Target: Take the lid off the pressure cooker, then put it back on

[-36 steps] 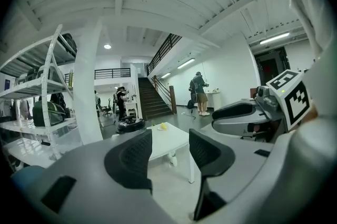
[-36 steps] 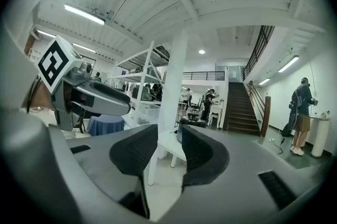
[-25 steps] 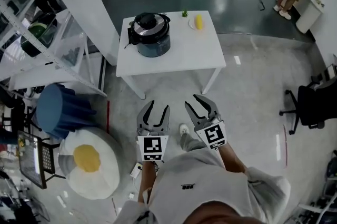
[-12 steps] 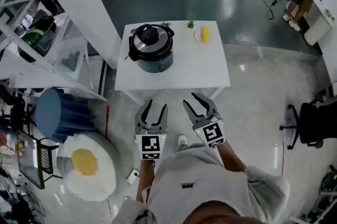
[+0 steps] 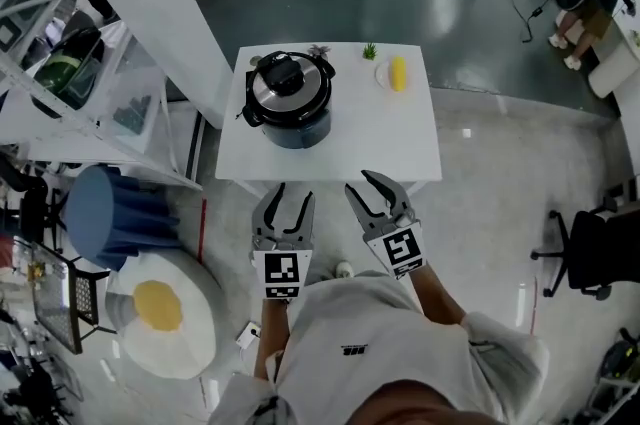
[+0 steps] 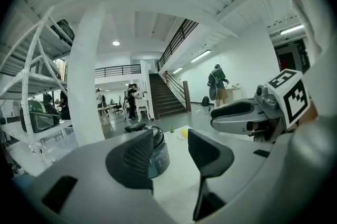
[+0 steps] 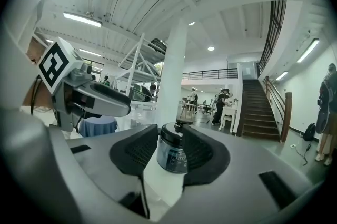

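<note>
**A:** Steel and black, that lid (image 5: 288, 79). Is it off yet?

**B:** No. It is still on the pressure cooker (image 5: 292, 116), black handle on top. The cooker stands toward the far left of the white counter (image 5: 385, 138). As far as I can judge, nothing of the task is done.

**A:** And the grippers?

**B:** Both are at the counter's near edge, well apart from the cooker. The left gripper (image 5: 291, 193) has its fingers (image 6: 138, 157) released, and only the distant cooker shows through the gap between the pads. The right gripper (image 5: 359, 181) is much the same. Its fingers (image 7: 138, 150) are apart and grasp nothing, with the cooker framed far off between them.

**A:** So what remains?

**B:** All of it, I'd say. They must reach the cooker and take hold of the lid. It probably needs turning free before it lifts clear, and then it has to go back on and be seated again.

**A:** Anything in the way?

**B:** A yellow thing on a small plate (image 5: 398, 73) and a little green plant (image 5: 370, 50) stand at the counter's far right, apart from the cooker. I doubt they matter.
</note>
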A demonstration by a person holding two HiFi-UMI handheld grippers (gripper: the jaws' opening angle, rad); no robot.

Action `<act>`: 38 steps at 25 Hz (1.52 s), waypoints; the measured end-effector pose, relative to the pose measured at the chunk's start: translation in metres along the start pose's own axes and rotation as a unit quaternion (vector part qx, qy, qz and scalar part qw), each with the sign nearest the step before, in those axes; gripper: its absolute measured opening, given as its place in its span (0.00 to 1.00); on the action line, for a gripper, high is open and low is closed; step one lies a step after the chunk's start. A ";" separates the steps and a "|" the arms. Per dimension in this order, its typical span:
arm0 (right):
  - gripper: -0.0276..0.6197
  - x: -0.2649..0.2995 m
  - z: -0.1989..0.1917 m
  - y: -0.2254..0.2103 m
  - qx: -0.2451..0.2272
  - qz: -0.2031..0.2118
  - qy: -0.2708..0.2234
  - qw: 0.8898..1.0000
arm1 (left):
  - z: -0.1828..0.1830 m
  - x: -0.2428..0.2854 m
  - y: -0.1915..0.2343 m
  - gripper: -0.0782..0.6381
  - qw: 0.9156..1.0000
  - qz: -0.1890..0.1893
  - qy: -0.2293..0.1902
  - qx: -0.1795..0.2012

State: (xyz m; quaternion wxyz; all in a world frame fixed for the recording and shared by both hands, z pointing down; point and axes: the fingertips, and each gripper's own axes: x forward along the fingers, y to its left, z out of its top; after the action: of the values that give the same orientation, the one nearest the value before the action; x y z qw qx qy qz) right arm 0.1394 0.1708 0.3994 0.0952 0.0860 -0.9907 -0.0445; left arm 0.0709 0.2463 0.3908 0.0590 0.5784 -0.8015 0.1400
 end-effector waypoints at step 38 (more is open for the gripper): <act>0.26 0.238 0.007 -0.077 0.034 -0.068 0.053 0.996 | 0.003 0.214 0.170 0.42 0.991 -0.130 0.038 0.025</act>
State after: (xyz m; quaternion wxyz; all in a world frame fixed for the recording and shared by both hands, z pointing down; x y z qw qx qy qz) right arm -0.0799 0.0534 0.4278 0.1414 0.1582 -0.9771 -0.0129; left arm -0.1586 0.1003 0.4162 0.0926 0.6731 -0.7132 0.1725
